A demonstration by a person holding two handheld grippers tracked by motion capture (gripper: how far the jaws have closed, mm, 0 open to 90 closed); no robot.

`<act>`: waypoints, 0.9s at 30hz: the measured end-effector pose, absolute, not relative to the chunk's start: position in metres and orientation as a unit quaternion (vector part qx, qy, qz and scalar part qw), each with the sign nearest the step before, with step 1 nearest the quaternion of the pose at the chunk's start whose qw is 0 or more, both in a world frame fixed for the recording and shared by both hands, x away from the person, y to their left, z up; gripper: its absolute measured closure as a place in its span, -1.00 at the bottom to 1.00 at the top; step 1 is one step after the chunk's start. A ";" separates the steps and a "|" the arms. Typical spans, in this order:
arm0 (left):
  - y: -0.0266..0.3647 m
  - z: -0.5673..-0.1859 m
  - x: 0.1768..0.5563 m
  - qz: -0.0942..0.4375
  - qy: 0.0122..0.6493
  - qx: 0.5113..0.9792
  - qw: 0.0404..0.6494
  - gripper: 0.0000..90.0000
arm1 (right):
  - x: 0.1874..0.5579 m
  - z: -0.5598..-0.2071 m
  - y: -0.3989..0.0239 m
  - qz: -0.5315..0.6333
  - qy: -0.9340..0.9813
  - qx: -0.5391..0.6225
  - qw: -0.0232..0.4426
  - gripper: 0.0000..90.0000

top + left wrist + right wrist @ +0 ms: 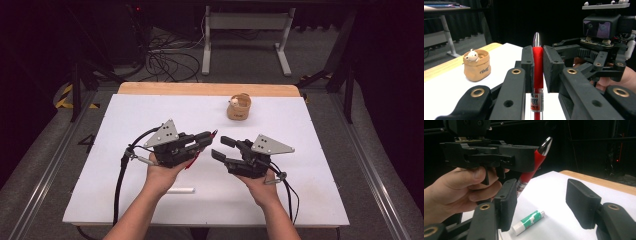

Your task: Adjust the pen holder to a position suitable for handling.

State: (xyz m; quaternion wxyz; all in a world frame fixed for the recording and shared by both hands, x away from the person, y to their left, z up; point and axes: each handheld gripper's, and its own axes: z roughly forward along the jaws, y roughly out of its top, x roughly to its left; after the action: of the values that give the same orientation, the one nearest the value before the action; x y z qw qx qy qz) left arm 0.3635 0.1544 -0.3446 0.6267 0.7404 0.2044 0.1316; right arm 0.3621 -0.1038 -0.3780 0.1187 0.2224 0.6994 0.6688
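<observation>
My left gripper (207, 136) is shut on a red pen (202, 142) and holds it above the white table top. In the left gripper view the pen (537, 53) stands clamped between the two pads, its silver tip above them. My right gripper (218, 146) faces it from the right with its jaws open. In the right gripper view the pads (506, 202) stand apart with nothing between them. Beyond them I see the pen (534, 162) sticking out of the left gripper (496, 157).
A tan pot (239, 107) with a small white figure on its rim stands at the back of the white board (125, 115). A small white and green tube (529, 222) lies on the board below my hands, also seen in the high view (181, 190). Dark floor and cables surround the table.
</observation>
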 end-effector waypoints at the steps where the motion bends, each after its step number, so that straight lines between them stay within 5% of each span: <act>1: 0.154 -0.344 0.364 0.131 0.204 0.740 0.627 0.78 | 0.362 -0.378 -0.103 0.669 0.700 0.222 0.118 -0.03; 15: 0.139 -0.346 0.363 0.130 0.203 0.731 0.639 0.78 | 0.362 -0.381 -0.097 0.676 0.698 0.222 0.082 0.16; 27: 0.133 -0.345 0.362 0.122 0.200 0.726 0.646 0.78 | 0.363 -0.383 -0.094 0.678 0.698 0.221 0.057 0.55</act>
State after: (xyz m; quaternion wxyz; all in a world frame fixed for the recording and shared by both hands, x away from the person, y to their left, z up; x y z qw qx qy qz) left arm 0.3616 0.1327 -0.3453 0.6461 0.7264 0.1999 0.1223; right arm 0.3629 -0.0945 -0.3832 0.0570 0.2210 0.6985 0.6783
